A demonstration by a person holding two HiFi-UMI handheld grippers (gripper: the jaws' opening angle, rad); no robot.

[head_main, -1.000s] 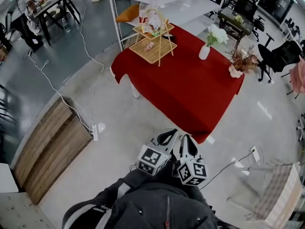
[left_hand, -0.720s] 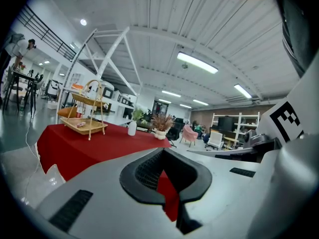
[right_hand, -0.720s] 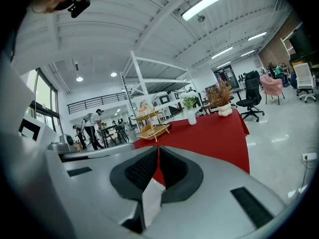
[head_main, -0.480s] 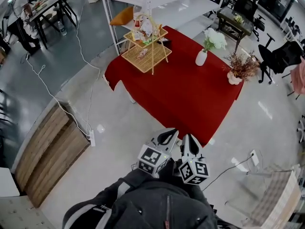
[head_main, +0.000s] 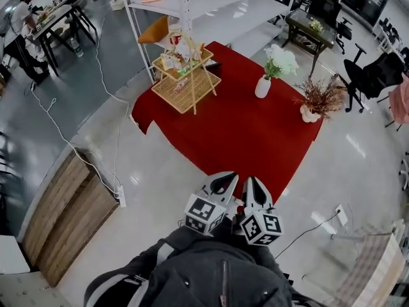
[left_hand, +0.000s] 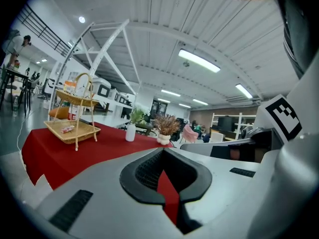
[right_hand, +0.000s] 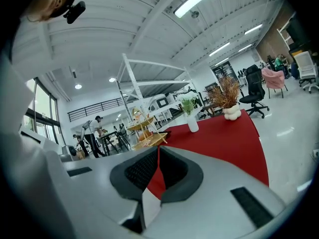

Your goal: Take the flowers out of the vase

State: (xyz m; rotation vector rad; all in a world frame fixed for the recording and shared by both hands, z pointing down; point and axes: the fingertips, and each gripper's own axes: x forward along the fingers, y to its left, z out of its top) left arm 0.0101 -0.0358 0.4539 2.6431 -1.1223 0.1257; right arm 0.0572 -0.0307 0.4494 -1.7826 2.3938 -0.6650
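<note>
The white flowers (head_main: 280,61) stand upright in a white vase (head_main: 262,87) at the far side of the red table (head_main: 243,139), stems vertical and heads up. Well nearer, the left gripper (head_main: 222,183) and right gripper (head_main: 254,185) hang side by side, aimed at the table, each with its jaws together and empty.

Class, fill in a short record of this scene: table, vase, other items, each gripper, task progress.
table: red cloth
vase: white, upright on the table
flowers: white, in the vase
other items: two-tier rack; pot of dried stems
left gripper: shut, empty
right gripper: shut, empty
progress: not begun; both grippers far from the vase
</note>
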